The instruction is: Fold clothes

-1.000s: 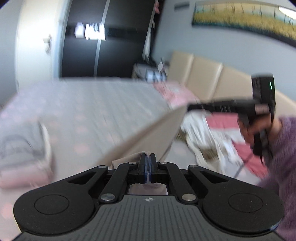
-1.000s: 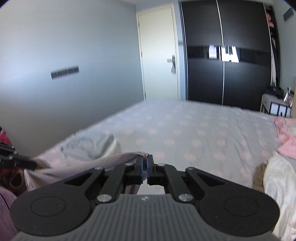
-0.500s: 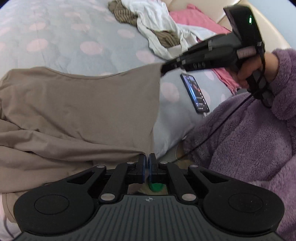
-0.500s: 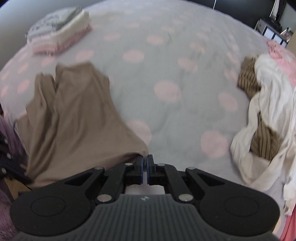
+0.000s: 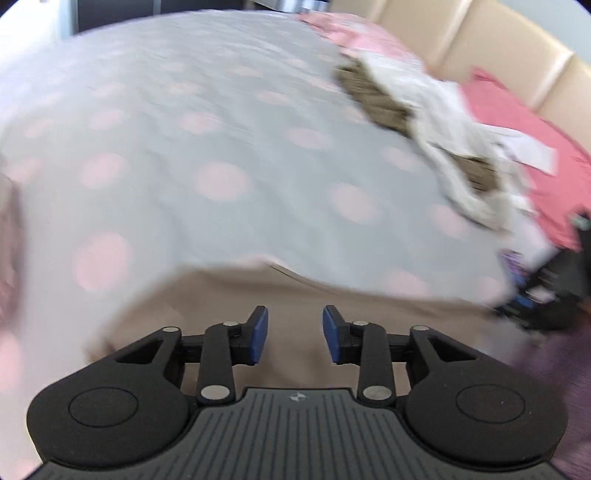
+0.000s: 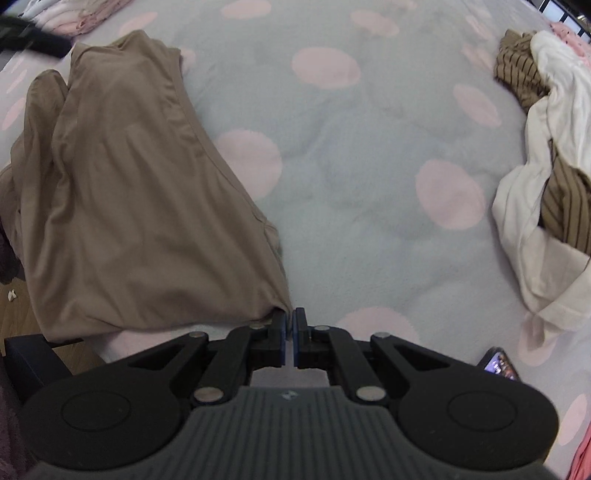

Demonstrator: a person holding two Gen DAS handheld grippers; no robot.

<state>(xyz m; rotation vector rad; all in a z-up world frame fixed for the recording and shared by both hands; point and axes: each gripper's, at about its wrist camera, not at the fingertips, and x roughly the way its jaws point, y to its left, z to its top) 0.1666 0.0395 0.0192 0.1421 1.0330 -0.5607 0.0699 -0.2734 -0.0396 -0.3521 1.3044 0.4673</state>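
1. My left gripper (image 5: 294, 334): jaws opening, blue pads (image 5: 258, 334) apart, nothing pinched between them; only the tan garment (image 5: 306, 295) lies flat beneath the gap. Left view is motion-blurred.
2. My right gripper (image 6: 290, 334): jaws closed, pinching the near corner of the tan garment (image 6: 122, 206) right at the tips.
3. Garment position: spread on the grey bedspread with pink dots (image 6: 351, 166), not yet folded. In the right view it fans away from the clamped corner, up and to the left; long axis runs from the claw toward the far left of frame, where a sleeve-like lobe bunches at the edge.
4. Key relation, my call: the right claw is already on the cloth, so it's the nearer hand for the next fold; the left has to re-pinch an edge directly below or ahead of it before any lift.
5. A dark blurred bar at the top left of the right view sits near the garment's far end; probably my other tool, can't confirm.
6. Outward: unfolded pile of white and brown striped clothes (image 6: 546, 177) well apart to the right, a phone (image 6: 500, 363) just beside the right claw's body, a folded stack (image 6: 85, 14) at the far top left.
7. Left view also shows pink bedding (image 5: 517, 122) and a beige padded headboard (image 5: 480, 48) beyond the pile.
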